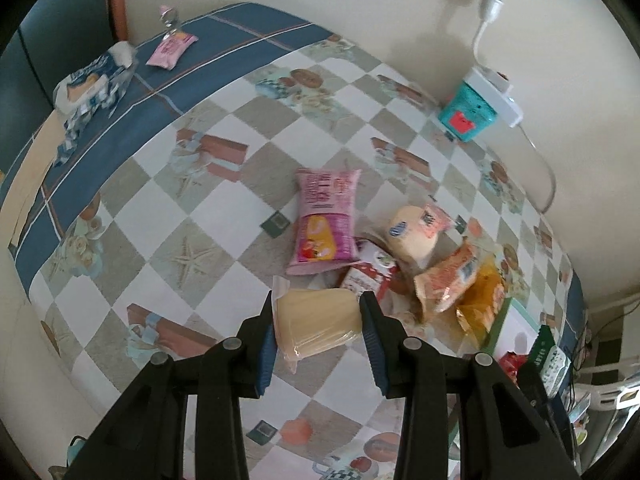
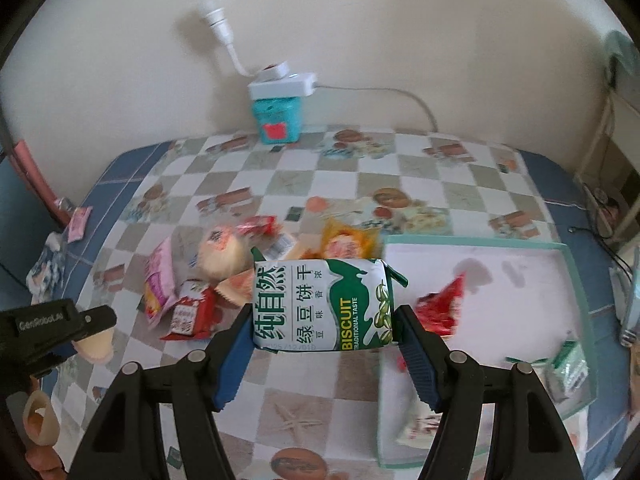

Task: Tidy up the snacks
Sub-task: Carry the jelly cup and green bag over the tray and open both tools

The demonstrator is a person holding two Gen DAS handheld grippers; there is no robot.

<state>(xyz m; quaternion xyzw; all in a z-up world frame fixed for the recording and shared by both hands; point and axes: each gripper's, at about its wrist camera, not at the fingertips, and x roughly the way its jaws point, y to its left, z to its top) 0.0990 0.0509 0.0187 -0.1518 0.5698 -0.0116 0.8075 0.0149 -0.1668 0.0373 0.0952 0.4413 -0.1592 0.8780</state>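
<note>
My left gripper point(image 1: 318, 308) is shut on a pale yellow wrapped cake point(image 1: 316, 322) just above the checkered table. My right gripper point(image 2: 324, 316) is shut on a green-and-white biscuit pack point(image 2: 324, 306), held at the left edge of the white tray point(image 2: 568, 264). A pile of snacks lies on the table: a pink bag point(image 1: 324, 220), a round bun point(image 1: 412, 236), a red-white packet point(image 1: 366, 276), orange packets point(image 1: 448, 284). The tray holds a red packet point(image 2: 438, 310) and a green-white packet point(image 2: 568, 368). The left gripper also shows in the right wrist view point(image 2: 92, 328).
A teal box point(image 1: 468, 110) with a white power strip point(image 1: 496, 92) stands by the wall. A pink packet point(image 1: 170, 48) and a blue-white wrapper point(image 1: 92, 84) lie at the table's far left edge. The table cloth point(image 1: 200, 184) has a blue border.
</note>
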